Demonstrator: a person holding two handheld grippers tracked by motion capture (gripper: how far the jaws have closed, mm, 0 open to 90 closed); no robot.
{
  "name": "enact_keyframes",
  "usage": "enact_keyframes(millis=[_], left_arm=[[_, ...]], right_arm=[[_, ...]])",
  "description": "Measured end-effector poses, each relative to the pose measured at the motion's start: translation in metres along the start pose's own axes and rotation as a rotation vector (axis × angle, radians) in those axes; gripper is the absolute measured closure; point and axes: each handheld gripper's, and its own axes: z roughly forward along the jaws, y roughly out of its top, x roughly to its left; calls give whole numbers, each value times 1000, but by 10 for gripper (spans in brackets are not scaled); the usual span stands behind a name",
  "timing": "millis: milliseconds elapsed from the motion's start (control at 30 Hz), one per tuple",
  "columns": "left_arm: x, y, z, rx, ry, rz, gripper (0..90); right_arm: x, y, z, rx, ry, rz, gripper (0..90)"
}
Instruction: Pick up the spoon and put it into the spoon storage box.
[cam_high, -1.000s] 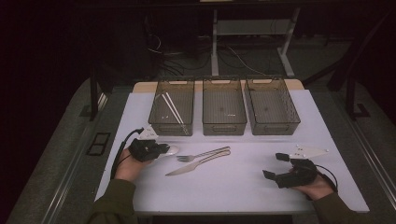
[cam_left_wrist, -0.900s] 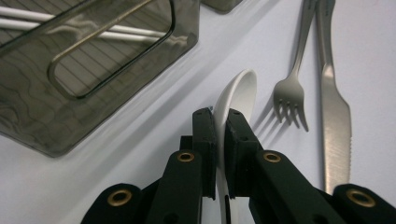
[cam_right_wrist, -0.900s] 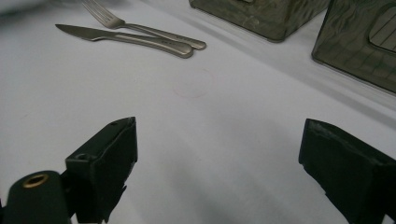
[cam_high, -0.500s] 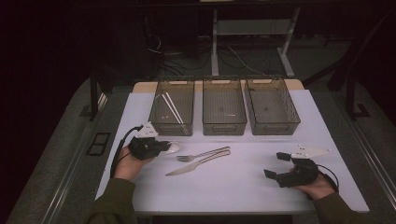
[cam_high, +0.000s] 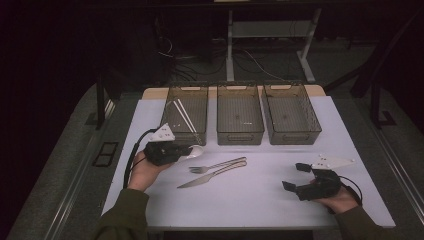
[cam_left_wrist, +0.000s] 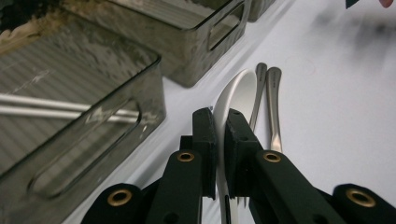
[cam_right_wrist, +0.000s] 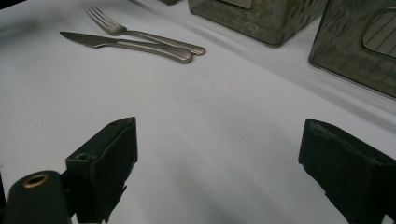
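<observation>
- The left gripper (cam_high: 186, 151) has its two black jaws clamped on a white spoon (cam_left_wrist: 236, 100), pads pressed to either side of the handle, as the left gripper view shows it.
- Against the picture of a second ago, this gripper has come up off the white table (cam_high: 260, 195) and sits a little closer to the left bin (cam_high: 186, 116); then it lay lower, with the spoon's bowl resting on the tabletop.
- In the high view the spoon's white bowl sticks out from the gripper toward the fork, just in front of the left bin's near wall.
- The grip itself looks the same as before: jaws close together on the spoon in both pictures.
- The right gripper (cam_high: 295, 176) rests in the person's hand near the right front of the table, jaws well apart with nothing between them; the right gripper view shows bare tabletop in the gap. It is where it was a second ago.
- A fork (cam_high: 218, 165) and a knife (cam_high: 211, 175) lie side by side in the middle of the table, between the two grippers, unmoved.
- The left bin holds a pair of light chopsticks (cam_high: 182, 115), lying slantwise as before.
- The middle bin (cam_high: 240, 114) and the right bin (cam_high: 291, 113) stand in a row beside it at the table's far edge, unchanged.
</observation>
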Motion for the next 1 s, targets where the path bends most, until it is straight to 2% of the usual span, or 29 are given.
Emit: enact_keyframes(millis=[233, 333, 400, 700, 767, 1000], left_arm=[[5, 27, 17, -28, -26, 0, 835], [9, 44, 24, -24, -22, 21, 835], [12, 53, 28, -46, -34, 18, 835], [19, 75, 59, -27, -32, 42, 834], [19, 81, 67, -40, -29, 34, 835], [19, 115, 95, -30, -24, 60, 835]], right_arm=[[1, 1, -2, -12, 11, 3, 116], [-1, 2, -4, -23, 12, 13, 116], [-2, 2, -3, -20, 12, 7, 116], [-2, 1, -1, -10, 17, 7, 116], [-1, 1, -2, -9, 16, 9, 116], [-2, 1, -3, -12, 13, 9, 116]])
